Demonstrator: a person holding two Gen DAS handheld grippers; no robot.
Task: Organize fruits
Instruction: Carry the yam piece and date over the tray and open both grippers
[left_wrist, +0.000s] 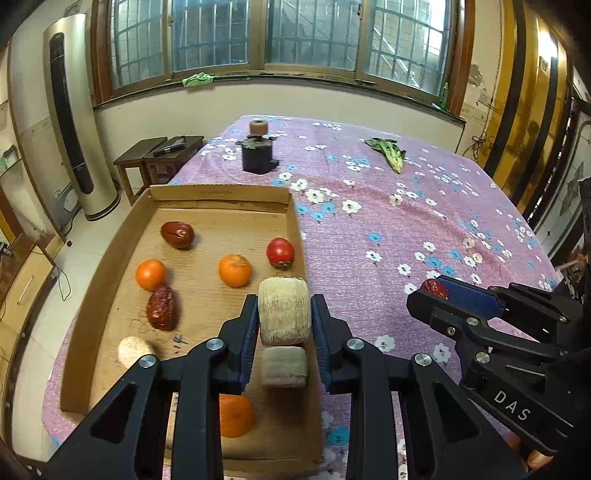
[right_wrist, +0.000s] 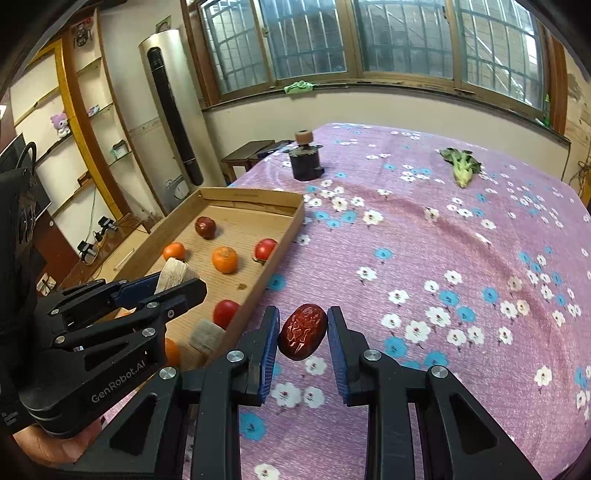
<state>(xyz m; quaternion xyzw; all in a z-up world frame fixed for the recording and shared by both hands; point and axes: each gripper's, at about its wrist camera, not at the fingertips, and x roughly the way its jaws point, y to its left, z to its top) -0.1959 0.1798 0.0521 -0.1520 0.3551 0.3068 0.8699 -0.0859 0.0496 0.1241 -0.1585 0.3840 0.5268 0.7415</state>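
Cardboard tray (left_wrist: 221, 192) at the left edge of the table, holding the sorted fruit. Left gripper (left_wrist: 284, 317), jaws pinching a pale fibrous cylinder (left_wrist: 283, 312) held above the tray's near right part; a second, similar pale cylinder (left_wrist: 283, 367) lies on the tray floor directly beneath it. Right gripper (right_wrist: 303, 332), jaws pinching a wrinkled red jujube (right_wrist: 303, 331) held over the tablecloth, just right of the tray's right wall.

On the tray floor: a smooth dark red jujube (left_wrist: 177, 234) at the far left; a small red tomato-like fruit (left_wrist: 280, 252) against the right wall; two mandarins in the middle row, one left (left_wrist: 150, 274) and one centre (left_wrist: 235, 270); a wrinkled jujube (left_wrist: 161, 308) just near of the left mandarin; a pale round piece (left_wrist: 133, 350) at the near left, partly hidden by the gripper; a third mandarin (left_wrist: 235, 415) at the near end, seen between the gripper's links. The right wrist view also shows a further red fruit (right_wrist: 225, 313) near the tray's right wall.

Purple flowered tablecloth (left_wrist: 406, 221) covers the table. At its far side stand a dark cylindrical device with a tan spool on top (left_wrist: 258, 149) and, well to its right, a leafy green vegetable (left_wrist: 388, 152).
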